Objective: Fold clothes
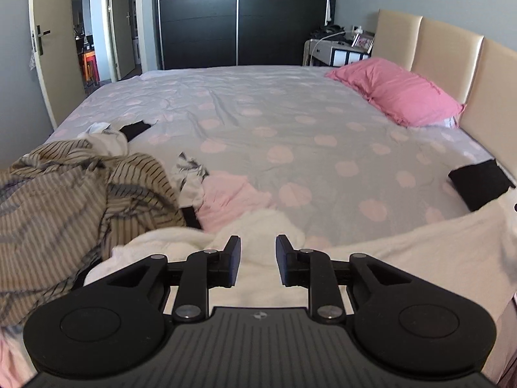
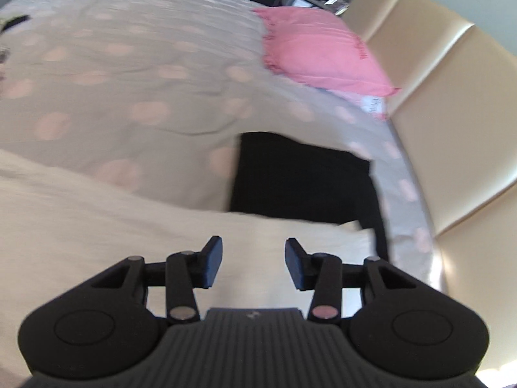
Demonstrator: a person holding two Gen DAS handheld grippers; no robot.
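Observation:
A cream fleece garment lies spread along the near edge of the bed; it also shows in the right wrist view. My left gripper is open just above its bunched left end. My right gripper is open over its right end, with nothing between the jaws. A folded black garment lies just beyond the cream one, near the headboard; it shows at the right in the left wrist view. A pile of unfolded clothes, with a beige striped shirt and a pink piece, lies at the left.
The bed has a grey cover with pink dots. A pink pillow rests against the beige padded headboard. A dark wardrobe, an open door and a cluttered side table stand beyond the bed.

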